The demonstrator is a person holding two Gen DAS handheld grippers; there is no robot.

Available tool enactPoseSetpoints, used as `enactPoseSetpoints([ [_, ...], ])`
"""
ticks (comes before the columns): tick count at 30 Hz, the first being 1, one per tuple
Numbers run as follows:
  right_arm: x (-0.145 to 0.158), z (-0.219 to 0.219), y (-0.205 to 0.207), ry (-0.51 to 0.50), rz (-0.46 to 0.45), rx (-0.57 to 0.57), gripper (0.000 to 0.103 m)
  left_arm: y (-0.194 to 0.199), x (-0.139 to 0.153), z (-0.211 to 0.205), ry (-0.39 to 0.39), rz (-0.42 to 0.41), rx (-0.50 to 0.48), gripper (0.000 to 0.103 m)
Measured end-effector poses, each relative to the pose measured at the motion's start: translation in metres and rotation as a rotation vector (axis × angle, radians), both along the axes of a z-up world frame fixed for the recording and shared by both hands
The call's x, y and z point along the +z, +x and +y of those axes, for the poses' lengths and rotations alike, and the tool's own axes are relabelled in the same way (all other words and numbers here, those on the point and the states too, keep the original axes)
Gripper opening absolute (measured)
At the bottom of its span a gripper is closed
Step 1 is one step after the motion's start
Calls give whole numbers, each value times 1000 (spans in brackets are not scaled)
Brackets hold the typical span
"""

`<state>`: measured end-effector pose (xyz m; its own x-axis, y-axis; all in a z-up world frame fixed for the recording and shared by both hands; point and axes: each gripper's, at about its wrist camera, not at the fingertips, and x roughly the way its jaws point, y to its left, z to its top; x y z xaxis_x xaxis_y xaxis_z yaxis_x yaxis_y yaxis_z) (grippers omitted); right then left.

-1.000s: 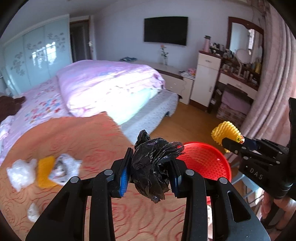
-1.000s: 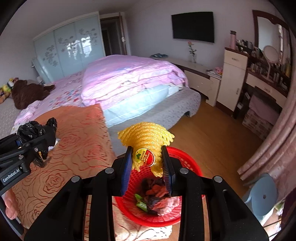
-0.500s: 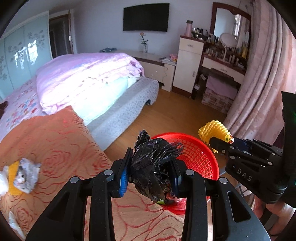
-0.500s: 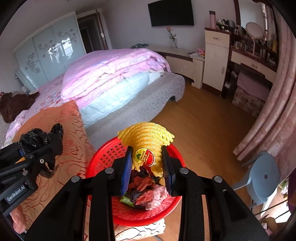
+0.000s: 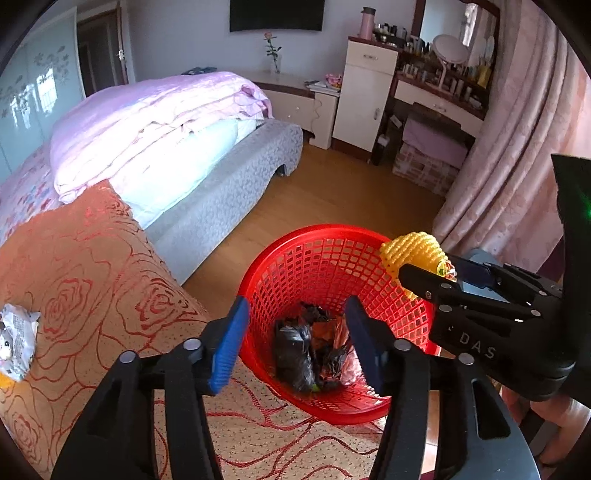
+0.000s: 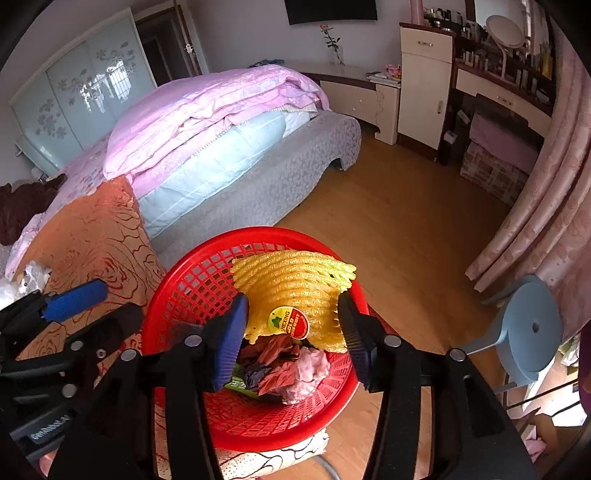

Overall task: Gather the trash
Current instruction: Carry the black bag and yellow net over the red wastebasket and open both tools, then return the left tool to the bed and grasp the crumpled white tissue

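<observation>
The left gripper (image 5: 293,339), jaws opening and empty, hangs over a round red lattice basket (image 5: 325,258); a crumpled black bag (image 5: 293,354) lies inside. The right gripper's (image 6: 291,332) opening jaws flank a ribbed yellow foam net (image 6: 291,288), contact unclear.

Sunlit bedroom with pale lilac walls and a warm wooden plank floor (image 6: 399,221).

A bed with a grey patterned base (image 6: 280,177) carries a folded pink quilt (image 6: 221,107); an orange rose-patterned bedspread (image 5: 74,280) covers its near corner. A black flat television (image 5: 277,14) hangs on the far wall above a low cream cabinet (image 5: 291,99). Pink curtains (image 5: 517,147) drape the right side beside a cluttered dressing table (image 5: 439,99). A frosted floral sliding wardrobe (image 6: 81,85) stands left.
</observation>
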<state>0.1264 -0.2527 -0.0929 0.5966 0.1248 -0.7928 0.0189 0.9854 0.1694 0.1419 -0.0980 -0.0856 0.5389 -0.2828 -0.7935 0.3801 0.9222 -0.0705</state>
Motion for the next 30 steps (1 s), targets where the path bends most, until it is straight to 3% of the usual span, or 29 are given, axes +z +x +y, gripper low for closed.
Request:
enactPoseSetpoints([
  [5,1,-1,-2,-7,0,-14,52,-1,8,6,-12,-19,17,63],
  [15,-2,5,0,-32,18,9,65,-5,14,24,-15,-33,67,64],
  [30,2,11,-5,-34,-21,18,70,-11,21,48,-16,-51,123,64],
])
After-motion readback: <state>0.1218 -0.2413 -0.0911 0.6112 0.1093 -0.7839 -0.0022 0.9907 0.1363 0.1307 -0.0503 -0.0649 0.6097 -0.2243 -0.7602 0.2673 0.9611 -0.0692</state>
